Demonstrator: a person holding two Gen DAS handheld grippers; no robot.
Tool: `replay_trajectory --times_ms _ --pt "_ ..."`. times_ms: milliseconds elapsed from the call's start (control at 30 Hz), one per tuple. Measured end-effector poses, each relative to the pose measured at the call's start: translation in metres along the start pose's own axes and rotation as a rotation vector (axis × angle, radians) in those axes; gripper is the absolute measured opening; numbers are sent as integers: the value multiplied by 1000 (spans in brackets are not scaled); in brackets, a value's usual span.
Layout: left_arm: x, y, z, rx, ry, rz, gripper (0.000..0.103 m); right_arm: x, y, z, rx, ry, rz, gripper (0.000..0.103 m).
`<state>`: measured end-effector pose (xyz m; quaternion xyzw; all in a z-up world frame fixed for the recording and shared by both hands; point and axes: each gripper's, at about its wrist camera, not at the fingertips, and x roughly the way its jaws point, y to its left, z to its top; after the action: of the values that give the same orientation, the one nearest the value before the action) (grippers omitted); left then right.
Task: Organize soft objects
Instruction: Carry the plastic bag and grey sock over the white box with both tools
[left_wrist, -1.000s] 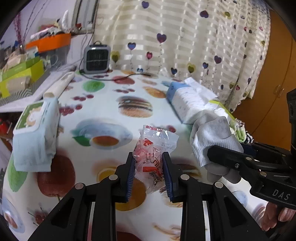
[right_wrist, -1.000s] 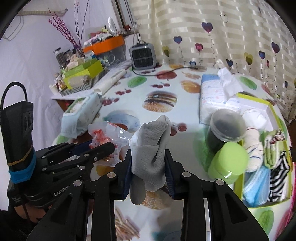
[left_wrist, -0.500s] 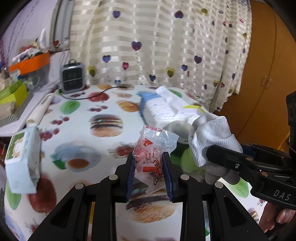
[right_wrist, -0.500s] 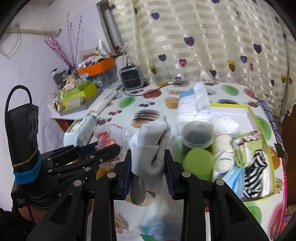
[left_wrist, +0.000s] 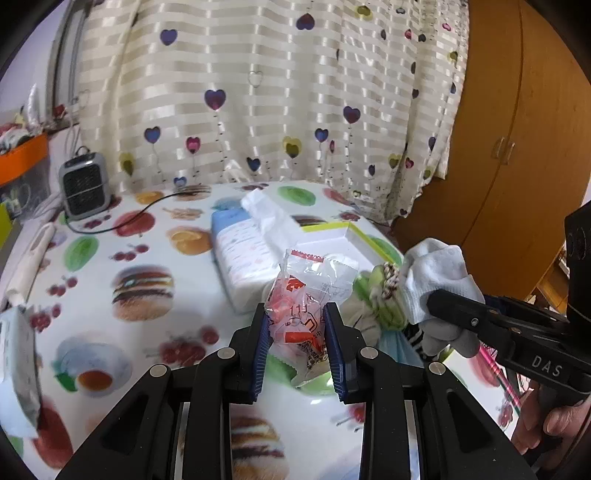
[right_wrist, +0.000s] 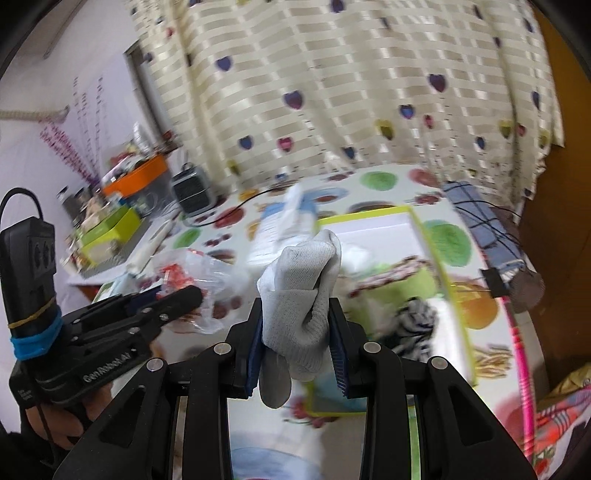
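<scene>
Left gripper (left_wrist: 297, 345) clamps the packet (left_wrist: 303, 310), right gripper (right_wrist: 295, 349) the sock (right_wrist: 301, 295) (both firmly); release only once over the tray (right_wrist: 413, 218).

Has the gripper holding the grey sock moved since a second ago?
Yes. The right gripper, shut on the grey sock, has swung toward the yellow-rimmed box: the box sat off to the right before and now lies straight ahead in its view.

Food-print table (left_wrist: 155, 317) with heater (left_wrist: 84, 184), tissue pack (left_wrist: 240, 254), yellow-rimmed tray (left_wrist: 343, 230).
</scene>
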<state>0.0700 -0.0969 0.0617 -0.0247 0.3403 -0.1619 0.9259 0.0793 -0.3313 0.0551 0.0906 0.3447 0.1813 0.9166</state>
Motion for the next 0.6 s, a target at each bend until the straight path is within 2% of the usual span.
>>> replay_trajectory --times_ms 267,600 --pt "27 -16 22 29 10 -27 27 8 -35 13 43 -7 -42 33" --pt "48 -24 33 38 33 -35 27 41 -64 36 66 5 -64 33"
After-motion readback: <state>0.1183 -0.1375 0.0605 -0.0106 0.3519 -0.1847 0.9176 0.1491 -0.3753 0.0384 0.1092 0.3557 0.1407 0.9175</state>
